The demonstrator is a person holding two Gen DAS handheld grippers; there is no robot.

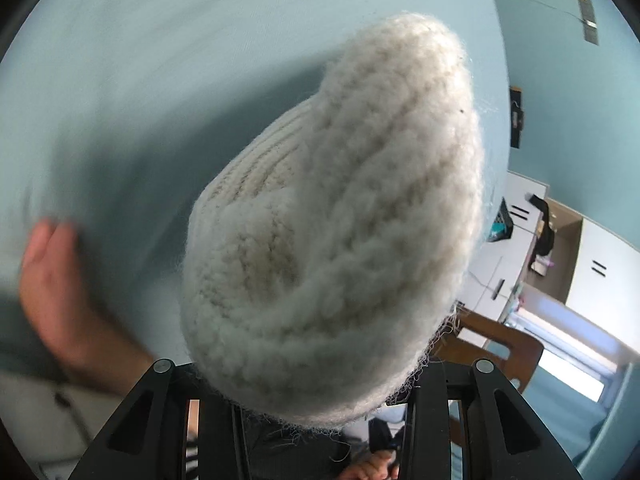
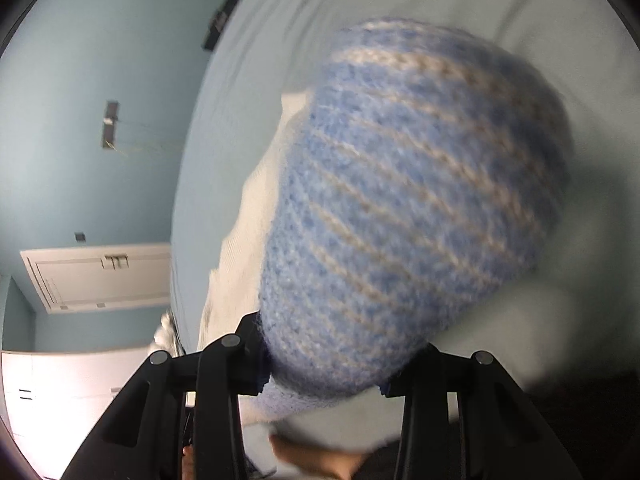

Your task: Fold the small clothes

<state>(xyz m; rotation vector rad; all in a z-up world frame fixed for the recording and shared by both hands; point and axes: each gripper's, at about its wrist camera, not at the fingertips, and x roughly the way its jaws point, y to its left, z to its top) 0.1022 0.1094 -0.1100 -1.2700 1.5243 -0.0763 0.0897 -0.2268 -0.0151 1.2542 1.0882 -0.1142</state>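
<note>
- the cream knit piece (image 1: 332,248), thick and fuzzy with a ribbed band on its upper left side, fills the middle of your left wrist view; its near end sits between the two black fingers of your left claw (image 1: 320,392), and the rest reaches out over the pale blue bed sheet (image 1: 180,60).
- your left claw is partly closed with the cream knit pinched between its fingers.
- the blue knit piece (image 2: 400,220), with thin pale diagonal stripes, fills the middle of your right wrist view, blurred; its near end is gripped in your right claw (image 2: 324,376), which is closed down on it to a similar narrow gap.
- beside and partly under the blue knit, on its left, lies a white ribbed cloth (image 2: 248,220) on the same bed sheet.
- a bare hand (image 1: 52,280), blurred, shows at the left edge of the left wrist view, just beside the cream knit but apart from it.
- further out in the left wrist view you see a wooden chair (image 1: 496,344) and white cabinets (image 1: 600,280) against the pale blue wall.
- in the right wrist view a white door (image 2: 100,276) stands in the blue wall at left.
</note>
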